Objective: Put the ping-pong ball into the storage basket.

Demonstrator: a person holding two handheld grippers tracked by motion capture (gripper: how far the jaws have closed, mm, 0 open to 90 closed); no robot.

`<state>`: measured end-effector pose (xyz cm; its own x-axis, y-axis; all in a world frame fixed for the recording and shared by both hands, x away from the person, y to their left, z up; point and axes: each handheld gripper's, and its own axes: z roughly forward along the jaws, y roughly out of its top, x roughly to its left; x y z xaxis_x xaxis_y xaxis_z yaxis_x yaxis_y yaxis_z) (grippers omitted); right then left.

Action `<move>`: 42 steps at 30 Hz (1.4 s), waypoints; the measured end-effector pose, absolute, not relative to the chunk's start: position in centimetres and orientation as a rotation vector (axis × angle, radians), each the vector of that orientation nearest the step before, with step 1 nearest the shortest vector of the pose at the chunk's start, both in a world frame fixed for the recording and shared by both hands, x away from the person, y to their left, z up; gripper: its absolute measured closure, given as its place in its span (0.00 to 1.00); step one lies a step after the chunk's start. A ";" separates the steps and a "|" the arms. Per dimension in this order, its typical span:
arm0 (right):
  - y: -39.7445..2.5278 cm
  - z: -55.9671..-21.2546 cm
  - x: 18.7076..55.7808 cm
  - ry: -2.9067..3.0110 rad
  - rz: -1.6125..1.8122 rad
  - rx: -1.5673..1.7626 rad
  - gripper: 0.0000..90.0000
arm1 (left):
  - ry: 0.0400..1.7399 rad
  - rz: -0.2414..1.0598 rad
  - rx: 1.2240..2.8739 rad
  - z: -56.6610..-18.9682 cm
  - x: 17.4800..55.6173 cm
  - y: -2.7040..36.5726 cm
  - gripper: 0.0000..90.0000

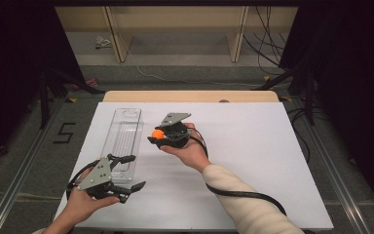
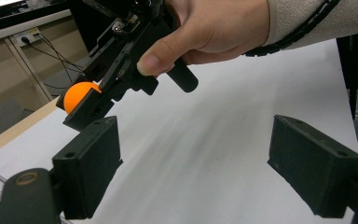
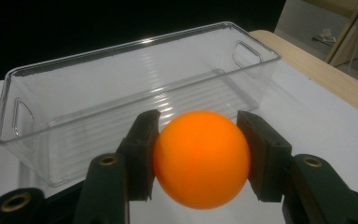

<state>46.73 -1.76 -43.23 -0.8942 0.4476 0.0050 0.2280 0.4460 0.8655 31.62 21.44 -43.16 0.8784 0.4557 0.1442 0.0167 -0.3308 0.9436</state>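
Right gripper [image 3: 200,154]: jaws clamped on both sides of a smooth orange ball [image 3: 201,158], ball held above the white table sheet [image 1: 253,161], just beside the clear rectangular plastic bin [image 3: 121,102]. Left gripper [image 1: 129,171]: jaws spread wide, nothing between them, at the bin's near end.

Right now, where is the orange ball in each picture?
High view: the orange ball sits near the middle, in the right gripper, beside the clear bin.
Left gripper view: upper left, clamped in that gripper.
Right gripper view: bottom centre, between the jaws, bin behind.
Shared landmark: the white table top.
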 end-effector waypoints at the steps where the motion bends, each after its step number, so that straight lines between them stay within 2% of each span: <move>1: -1.7 -43.2 46.7 2.474 1.428 0.588 0.57 | 0.352 0.463 1.868 -43.2 31.6 21.4 0.18; 42: 0.4 -42.6 47.2 2.488 1.439 0.556 0.57 | 0.350 0.463 1.869 -43.2 31.6 21.4 0.18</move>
